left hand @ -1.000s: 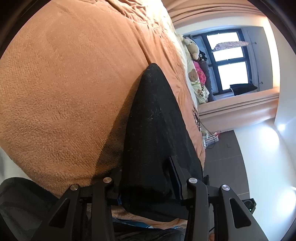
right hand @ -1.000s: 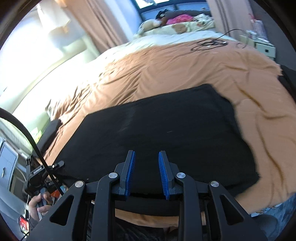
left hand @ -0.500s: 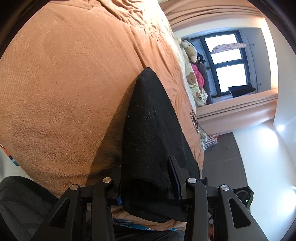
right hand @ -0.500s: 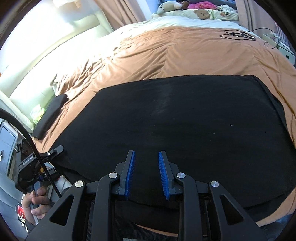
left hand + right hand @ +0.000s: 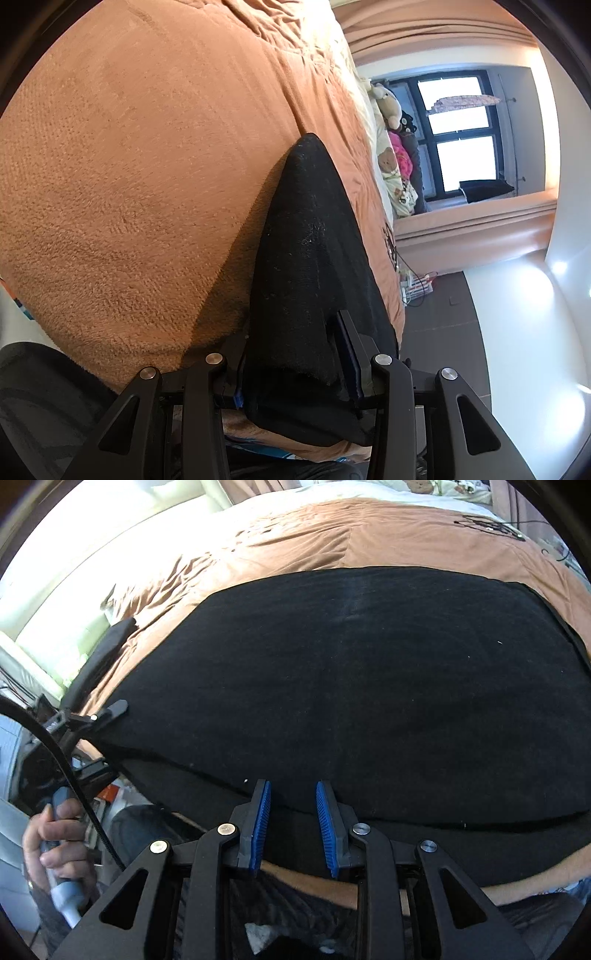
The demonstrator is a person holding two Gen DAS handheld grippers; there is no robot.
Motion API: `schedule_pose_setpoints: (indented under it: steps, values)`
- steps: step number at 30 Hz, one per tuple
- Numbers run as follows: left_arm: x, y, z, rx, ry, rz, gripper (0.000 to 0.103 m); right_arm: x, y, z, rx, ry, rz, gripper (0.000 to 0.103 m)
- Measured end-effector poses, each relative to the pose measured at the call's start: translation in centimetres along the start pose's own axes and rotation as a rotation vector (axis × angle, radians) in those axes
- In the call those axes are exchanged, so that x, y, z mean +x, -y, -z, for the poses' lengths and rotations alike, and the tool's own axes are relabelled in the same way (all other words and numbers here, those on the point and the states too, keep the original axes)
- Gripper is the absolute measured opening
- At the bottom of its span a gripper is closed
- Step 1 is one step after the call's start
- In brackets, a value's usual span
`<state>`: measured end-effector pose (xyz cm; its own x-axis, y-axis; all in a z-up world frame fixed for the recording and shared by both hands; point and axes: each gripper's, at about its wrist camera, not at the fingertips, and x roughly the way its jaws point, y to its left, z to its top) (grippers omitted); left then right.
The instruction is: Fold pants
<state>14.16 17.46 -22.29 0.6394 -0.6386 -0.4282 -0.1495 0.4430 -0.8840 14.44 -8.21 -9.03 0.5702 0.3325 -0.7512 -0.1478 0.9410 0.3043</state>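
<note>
Black pants (image 5: 369,686) spread on the brown-blanketed bed (image 5: 129,184), window (image 5: 461,136) beyond; left gripper (image 5: 295,354) grasping their edge, right gripper (image 5: 293,812) released, near hem hidden.

From where I sit, the brown blanket (image 5: 140,192) fills most of the left wrist frame — fuzzy, creased toward the top. At upper right I see a dark-framed window (image 5: 461,136), with stuffed toys (image 5: 391,147) piled just left of it and curtains (image 5: 476,236) below it. In the right wrist view, a tangle of black cable (image 5: 487,524) lies on the blanket at upper right — a pale headboard (image 5: 74,602) runs along the upper left.
</note>
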Motion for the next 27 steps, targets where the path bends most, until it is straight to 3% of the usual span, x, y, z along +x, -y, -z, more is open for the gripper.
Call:
schedule_pose_setpoints:
  steps: [7, 27]
  values:
    - [0.1, 0.3, -0.2, -0.02, 0.009, -0.011, 0.041, -1.1, 0.4, -3.5, -0.001, 0.052, 0.023, 0.022]
    - [0.3, 0.5, -0.7, -0.114, 0.074, -0.082, 0.043, 4.8, 2.9, -11.5, 0.059, -0.033, 0.066, 0.02]
